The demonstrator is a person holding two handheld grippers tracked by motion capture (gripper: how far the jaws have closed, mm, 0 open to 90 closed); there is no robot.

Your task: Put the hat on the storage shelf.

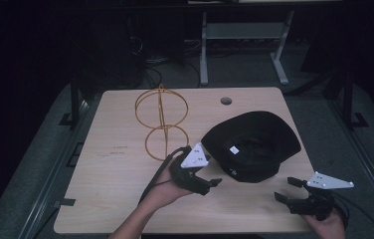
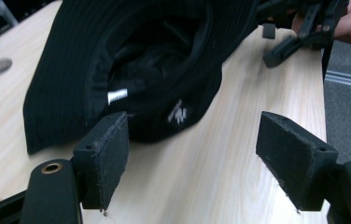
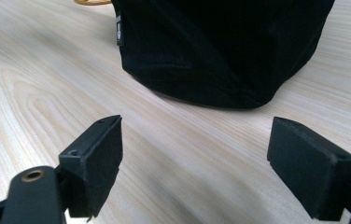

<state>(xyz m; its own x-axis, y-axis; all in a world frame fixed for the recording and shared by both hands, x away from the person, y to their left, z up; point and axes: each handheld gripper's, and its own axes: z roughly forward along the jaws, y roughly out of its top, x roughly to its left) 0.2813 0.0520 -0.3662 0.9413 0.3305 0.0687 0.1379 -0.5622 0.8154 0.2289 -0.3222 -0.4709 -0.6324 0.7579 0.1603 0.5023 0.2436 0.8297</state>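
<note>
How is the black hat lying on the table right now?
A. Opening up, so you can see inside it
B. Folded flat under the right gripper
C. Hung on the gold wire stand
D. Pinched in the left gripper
A: the black hat lies opening up on the table, its inner label visible, with both grippers open beside it.

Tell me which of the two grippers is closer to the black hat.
The left gripper: its open jaws sit right by the black hat, at its near-left brim. The right gripper, also open, stands farther off near the table's front right corner.
</note>
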